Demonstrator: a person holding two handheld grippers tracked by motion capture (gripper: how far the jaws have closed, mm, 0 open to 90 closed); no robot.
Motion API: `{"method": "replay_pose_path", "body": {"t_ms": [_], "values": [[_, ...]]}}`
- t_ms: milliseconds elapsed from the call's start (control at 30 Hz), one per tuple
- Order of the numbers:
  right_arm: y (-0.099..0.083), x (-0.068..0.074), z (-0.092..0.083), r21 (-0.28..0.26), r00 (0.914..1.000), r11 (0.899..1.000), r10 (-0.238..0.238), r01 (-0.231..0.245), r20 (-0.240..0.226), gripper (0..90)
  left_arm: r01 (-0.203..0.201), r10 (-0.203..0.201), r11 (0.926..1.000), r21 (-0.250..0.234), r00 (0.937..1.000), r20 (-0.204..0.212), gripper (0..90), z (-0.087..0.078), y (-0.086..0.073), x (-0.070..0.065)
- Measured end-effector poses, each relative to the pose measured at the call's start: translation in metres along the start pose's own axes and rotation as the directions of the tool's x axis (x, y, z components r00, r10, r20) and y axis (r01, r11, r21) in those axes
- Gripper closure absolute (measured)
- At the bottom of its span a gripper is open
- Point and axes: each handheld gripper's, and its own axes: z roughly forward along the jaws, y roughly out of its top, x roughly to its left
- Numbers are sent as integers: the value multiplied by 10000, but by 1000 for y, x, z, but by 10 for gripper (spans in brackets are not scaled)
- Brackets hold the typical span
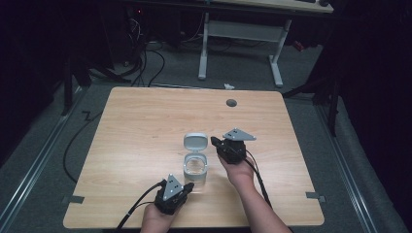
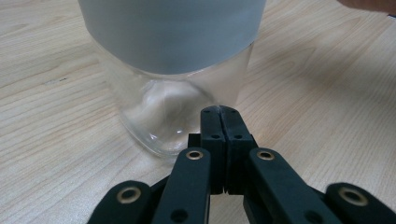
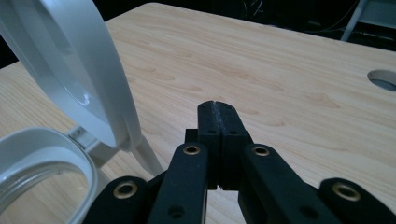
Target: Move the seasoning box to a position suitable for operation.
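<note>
In the high view, a clear jar (image 1: 195, 170) with a grey collar stands on the wooden table (image 1: 145, 121), a little toward the near edge from the middle. Its hinged lid (image 1: 195, 141) is flipped up and back at the jar's 12 o'clock side. The left gripper (image 1: 187, 186) sits at about 7 o'clock from the jar, near the table's front edge, with its jaws pointing at the jar's base and their tips just beside it; I cannot tell from here whether they touch. The right gripper (image 1: 214, 141) is at about 2 o'clock from the jar, just beside the raised lid, and its jaws point toward the lid. A round cable hole (image 1: 231, 103) lies in the table top at 12 o'clock, well apart from the jar.

In the left gripper view, the left gripper (image 2: 219, 108) has its two black jaws pressed flat together with nothing between them. Their tips stand right at the lower glass wall of the jar (image 2: 163, 116), at its 5 o'clock corner. The grey collar runs across the top of the jar.

In the right gripper view, the right gripper (image 3: 215, 103) also has its jaws squeezed together and empty. The lid (image 3: 88, 79) stands tilted at 10 o'clock from the tips, near them but apart. The jar's open rim (image 3: 70, 149) lies at 8 o'clock, and the cable hole (image 3: 384, 79) at 3 o'clock.
</note>
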Motion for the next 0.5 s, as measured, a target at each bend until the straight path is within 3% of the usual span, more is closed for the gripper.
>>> {"method": "replay_pose_path", "body": {"t_ms": [500], "values": [[17, 7, -1, -326, 9998, 9994, -131, 125, -174, 900, 125, -124, 9999, -43, 9999, 39, 897, -1, 1, 1]]}}
